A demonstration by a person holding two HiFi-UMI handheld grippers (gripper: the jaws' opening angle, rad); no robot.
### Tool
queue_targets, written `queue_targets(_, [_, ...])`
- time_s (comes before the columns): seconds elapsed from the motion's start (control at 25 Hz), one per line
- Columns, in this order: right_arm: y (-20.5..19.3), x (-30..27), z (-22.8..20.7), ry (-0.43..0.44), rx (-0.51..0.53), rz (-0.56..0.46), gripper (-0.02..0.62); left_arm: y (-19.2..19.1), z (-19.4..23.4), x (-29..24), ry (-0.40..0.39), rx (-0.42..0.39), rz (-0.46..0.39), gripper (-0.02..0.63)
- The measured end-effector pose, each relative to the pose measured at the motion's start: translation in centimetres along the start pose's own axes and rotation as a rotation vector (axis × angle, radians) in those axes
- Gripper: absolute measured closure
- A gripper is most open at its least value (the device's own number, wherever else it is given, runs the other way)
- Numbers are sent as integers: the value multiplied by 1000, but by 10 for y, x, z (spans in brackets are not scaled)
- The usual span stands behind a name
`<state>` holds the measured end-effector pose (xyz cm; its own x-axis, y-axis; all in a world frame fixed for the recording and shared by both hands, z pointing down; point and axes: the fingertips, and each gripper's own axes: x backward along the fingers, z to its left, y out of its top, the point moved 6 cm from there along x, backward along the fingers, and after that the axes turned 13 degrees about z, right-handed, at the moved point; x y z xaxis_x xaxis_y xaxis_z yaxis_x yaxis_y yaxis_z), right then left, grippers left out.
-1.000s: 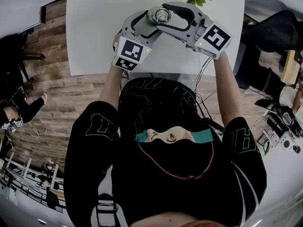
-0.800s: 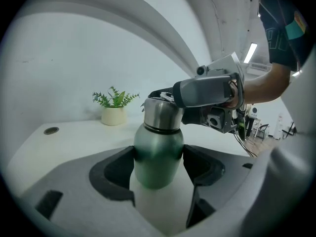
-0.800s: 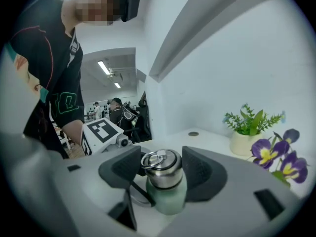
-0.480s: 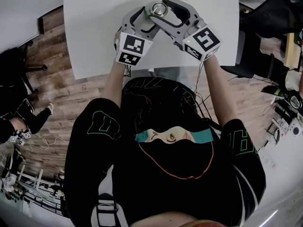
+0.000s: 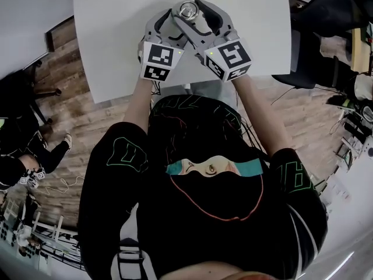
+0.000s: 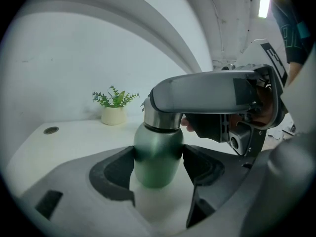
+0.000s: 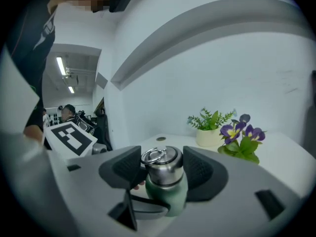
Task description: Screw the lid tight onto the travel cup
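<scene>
Showing green cup (image 6: 158, 157), elsewhere ringed lid (image 7: 164, 168)

Left gripper (image 6: 158, 167): jaws clamped on the cup (image 6: 157, 147) body.
Right gripper (image 7: 162, 166): jaws gripping the lid (image 7: 164, 169).
Forearms (image 5: 135, 107): both stretched forward, converging at upper centre of head view.

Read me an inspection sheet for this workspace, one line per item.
Surface: white table, no spills seen.
Job's things: green travel cup upright; steel lid sits on its neck.
Clutter: potted plant and purple flowers at the table's far edge.
Grippers: left gripper shut on the cup's body; right gripper shut on the lid.
Cables: thin wires hang by the right forearm.
Surroundings: wood floor, dark chair at right, a person at left.
</scene>
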<state>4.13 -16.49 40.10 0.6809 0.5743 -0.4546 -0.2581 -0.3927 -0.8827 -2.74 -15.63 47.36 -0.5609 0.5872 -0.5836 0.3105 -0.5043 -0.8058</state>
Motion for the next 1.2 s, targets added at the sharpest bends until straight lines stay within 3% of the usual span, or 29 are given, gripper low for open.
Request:
queue_targets(0.16, [-1,0,0,-1,20,9,342,1,-1,-1,6,-1,4,284])
queue_targets(0.32, [-2,3,-4,64,92,47,344,2,-3,-2,-1,-5,7,284])
queue_targets(0.48, [1,9,-18,196,152,76,312,3,-5,-2,-7,-8,8,282])
queue_targets(0.72, [7,11,-25,493,394,179,322,1,-5,-2,2,-7,-2,284])
queue_targets(1.2, [26,-4,-28,748,445,241,367,-6,-5,0,1,-2,-12,284])
